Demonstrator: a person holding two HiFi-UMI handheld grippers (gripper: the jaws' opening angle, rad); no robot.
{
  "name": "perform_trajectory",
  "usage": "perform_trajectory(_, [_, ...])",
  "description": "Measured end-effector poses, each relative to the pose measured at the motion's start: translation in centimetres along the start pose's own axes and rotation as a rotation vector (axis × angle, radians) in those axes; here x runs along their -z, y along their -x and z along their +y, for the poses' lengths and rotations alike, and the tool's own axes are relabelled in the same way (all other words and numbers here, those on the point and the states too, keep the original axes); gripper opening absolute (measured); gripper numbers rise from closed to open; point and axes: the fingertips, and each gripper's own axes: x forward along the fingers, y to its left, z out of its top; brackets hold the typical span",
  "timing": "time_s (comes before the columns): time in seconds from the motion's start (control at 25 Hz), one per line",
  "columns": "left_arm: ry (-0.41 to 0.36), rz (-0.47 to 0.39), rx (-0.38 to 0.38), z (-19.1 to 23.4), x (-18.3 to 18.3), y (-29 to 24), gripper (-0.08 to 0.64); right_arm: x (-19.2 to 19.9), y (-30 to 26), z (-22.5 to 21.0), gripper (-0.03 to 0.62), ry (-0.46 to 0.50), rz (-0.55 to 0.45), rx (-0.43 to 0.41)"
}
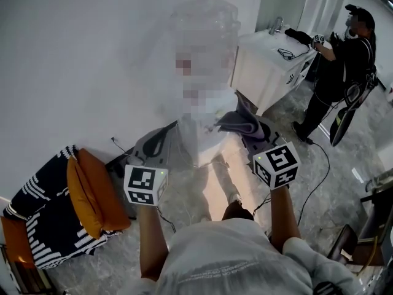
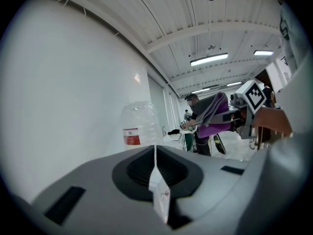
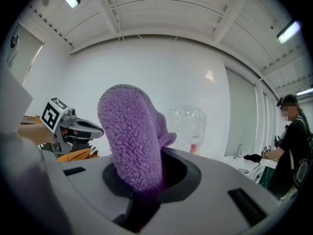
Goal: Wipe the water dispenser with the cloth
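- Water dispenser (image 1: 207,141), white, stands against the white wall; clear water bottle (image 1: 206,18) upside down on top. Upper front sits under a mosaic patch.
- Right gripper (image 1: 252,135): jaws clamped on a purple cloth (image 3: 132,141). A thick fold sticks up out of the jaws in the right gripper view.
- Head view: cloth is at the dispenser's right side, about mid-height, just beside the body. Can't tell if it touches.
- Left gripper (image 1: 167,133): jaws pressed together, with a small white tag (image 2: 160,197) caught in the seam and hanging down. No cloth in it.
- Left gripper is raised at the dispenser's left side, near it, and points toward it. Contact not clear.
- Left gripper view: bottle with a red label is ahead, and the right gripper with the cloth is off to the right.
- Both marker cubes face the head camera. The person's forearms reach forward from the bottom of that view.
- Left of the dispenser: orange cushion (image 1: 92,192) on a black-and-white striped fabric (image 1: 40,226), down at the wall.
- Right background: white sink cabinet (image 1: 264,72) with a faucet. Another person (image 1: 344,60) in dark clothes stands at it, well apart from the dispenser.
- Floor is grey marble-look tile (image 1: 344,165), with a black cable lying on it.
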Motion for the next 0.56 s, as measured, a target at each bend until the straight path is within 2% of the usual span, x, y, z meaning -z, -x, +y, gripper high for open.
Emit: perform_trajectory(0.56, [-0.006, 0.023, -0.011, -0.38, 0.87, 0.09, 0.023, 0.13, 0.32, -0.64, 0.069, 0.031, -0.003, 0.001])
